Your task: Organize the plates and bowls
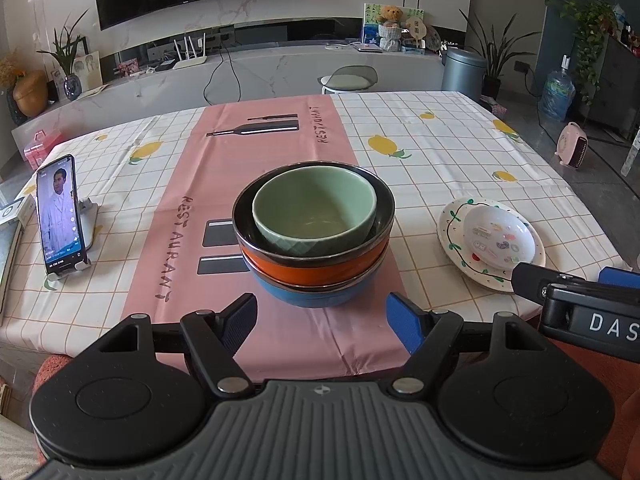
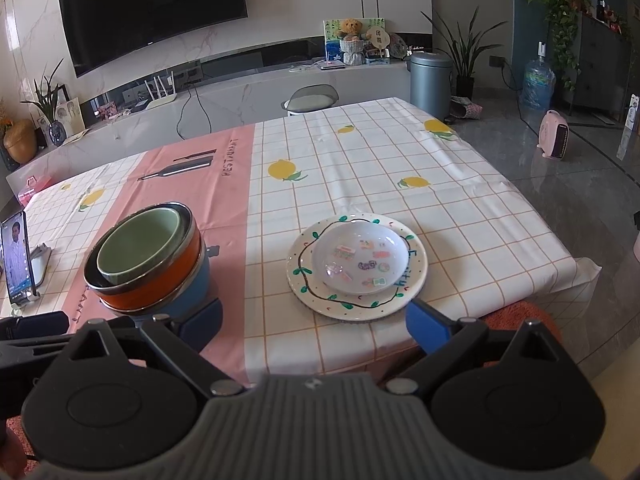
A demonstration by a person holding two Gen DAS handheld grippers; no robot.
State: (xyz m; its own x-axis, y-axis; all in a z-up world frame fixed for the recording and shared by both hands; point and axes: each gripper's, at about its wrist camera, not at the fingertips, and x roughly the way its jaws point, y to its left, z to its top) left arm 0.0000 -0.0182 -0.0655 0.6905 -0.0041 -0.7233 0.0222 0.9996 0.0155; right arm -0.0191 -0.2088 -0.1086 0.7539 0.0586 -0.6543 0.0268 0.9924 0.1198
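A stack of three bowls stands on the pink runner: a green bowl (image 1: 316,208) sits inside an orange bowl (image 1: 316,266), which sits in a blue bowl (image 1: 316,294). The stack also shows in the right wrist view (image 2: 148,268). To its right a small white sticker dish (image 2: 358,262) lies on a white plate with a painted vine (image 2: 356,304), also seen in the left wrist view (image 1: 452,232). My left gripper (image 1: 322,320) is open and empty just in front of the bowl stack. My right gripper (image 2: 316,324) is open and empty just before the plate's near rim.
A phone on a stand (image 1: 60,216) stands on the table's left side. The table's near edge (image 2: 320,364) lies just under both grippers, and its right edge drops to the floor. A chair (image 1: 348,78) stands behind the far edge.
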